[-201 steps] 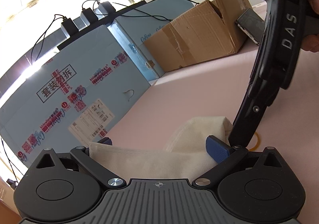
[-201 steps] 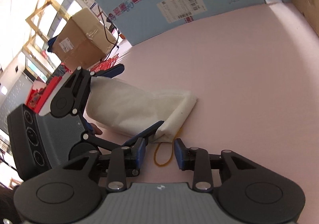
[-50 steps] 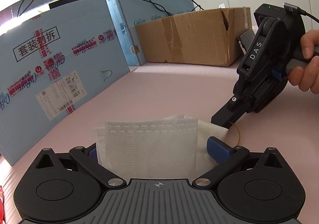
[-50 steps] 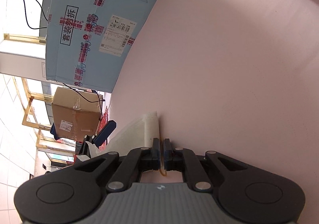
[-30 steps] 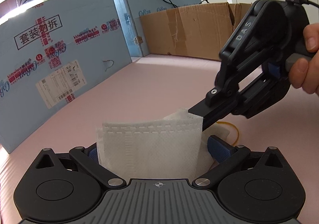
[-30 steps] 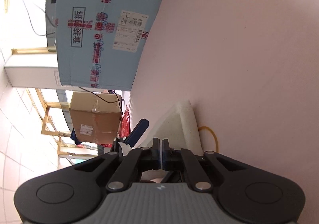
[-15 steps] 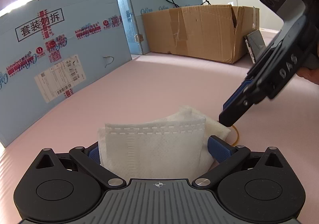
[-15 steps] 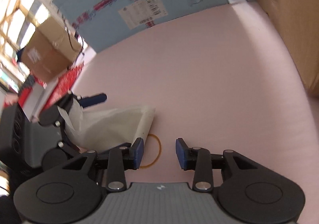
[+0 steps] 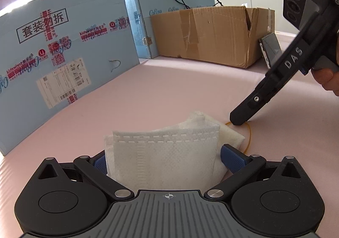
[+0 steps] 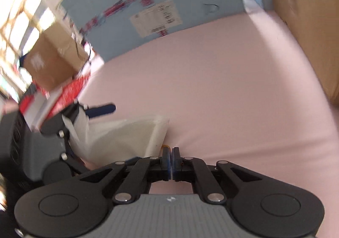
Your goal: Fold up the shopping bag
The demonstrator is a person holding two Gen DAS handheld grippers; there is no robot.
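My right gripper [image 10: 171, 153] has just snapped shut after being wide half a second ago, and its tips now pinch the thin yellow rubber band [image 9: 249, 132] lying just beside the folded white fabric shopping bag [image 9: 165, 153]. I think the band is meant to wrap the bundle next. My left gripper [image 9: 165, 158] stays wide around the bag, blue pads on both sides, holding it in place on the soft pink table cover [image 9: 169, 89]. Behind stand a big blue printed box [image 9: 63, 47] and a torn brown cardboard box [image 9: 211, 34]. The right view is blurry.
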